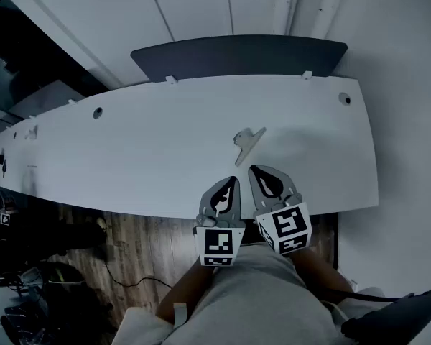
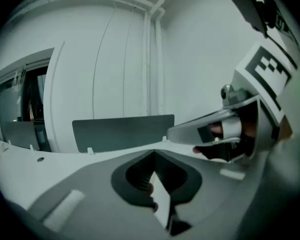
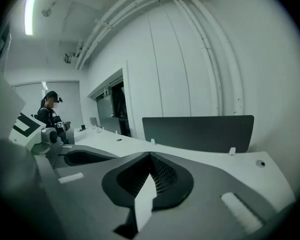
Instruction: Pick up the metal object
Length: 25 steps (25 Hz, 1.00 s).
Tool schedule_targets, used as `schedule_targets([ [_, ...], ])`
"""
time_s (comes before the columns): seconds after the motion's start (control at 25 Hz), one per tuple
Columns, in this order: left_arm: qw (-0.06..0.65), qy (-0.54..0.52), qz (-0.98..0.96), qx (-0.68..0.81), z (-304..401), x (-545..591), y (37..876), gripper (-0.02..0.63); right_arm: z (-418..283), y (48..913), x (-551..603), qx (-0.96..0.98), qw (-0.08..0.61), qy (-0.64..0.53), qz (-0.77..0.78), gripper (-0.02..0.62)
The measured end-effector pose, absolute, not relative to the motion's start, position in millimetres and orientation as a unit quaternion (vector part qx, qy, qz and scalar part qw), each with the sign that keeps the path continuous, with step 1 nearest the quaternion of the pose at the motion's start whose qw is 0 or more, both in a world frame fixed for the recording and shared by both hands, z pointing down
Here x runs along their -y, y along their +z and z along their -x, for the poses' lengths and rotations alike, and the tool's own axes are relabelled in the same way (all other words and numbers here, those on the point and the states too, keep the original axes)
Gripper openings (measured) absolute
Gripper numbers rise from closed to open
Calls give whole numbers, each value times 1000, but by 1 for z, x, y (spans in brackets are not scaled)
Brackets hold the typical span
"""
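Head view: metal piece flat on the worktop, toward its near edge; pale grey, thin, bracket-like, with one angled arm. Probably light, stiff, slick, hard to get under; best pinched across the narrow arm. Left gripper and right gripper over that near edge. Left gripper view: jaws together, nothing between, piece out of sight. Right gripper view: likewise closed, empty.

The head view looked steeply down from above the person onto the white table, with the left gripper and the right gripper at its near edge. Each gripper view sat close behind its own jaws, low over the table, facing forward. All three views shared the dark panel along the far edge.
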<state>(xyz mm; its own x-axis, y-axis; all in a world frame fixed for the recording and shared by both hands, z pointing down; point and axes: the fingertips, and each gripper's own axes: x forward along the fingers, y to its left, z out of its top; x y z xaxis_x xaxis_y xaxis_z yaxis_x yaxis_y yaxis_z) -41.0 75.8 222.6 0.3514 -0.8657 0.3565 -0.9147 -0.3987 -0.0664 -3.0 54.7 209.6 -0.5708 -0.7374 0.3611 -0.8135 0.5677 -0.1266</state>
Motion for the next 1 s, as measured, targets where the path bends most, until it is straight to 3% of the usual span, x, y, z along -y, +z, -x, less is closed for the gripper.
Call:
schedule_targets([
  [0.2, 86, 202, -808, 547, 19, -39, 242, 0, -23, 231, -17, 874, 152, 161, -432, 2],
  [0.4, 166, 271, -776, 545, 16, -21, 298, 0, -37, 260, 8, 875, 173, 179, -415, 2],
  [0.76, 238, 402, -718, 517, 24, -1, 360, 0, -42, 307, 27, 860, 226, 233, -393, 2],
  [1.0, 258, 417, -721, 489, 21, 18, 387, 0, -41, 333, 45, 845, 261, 249, -395, 2],
])
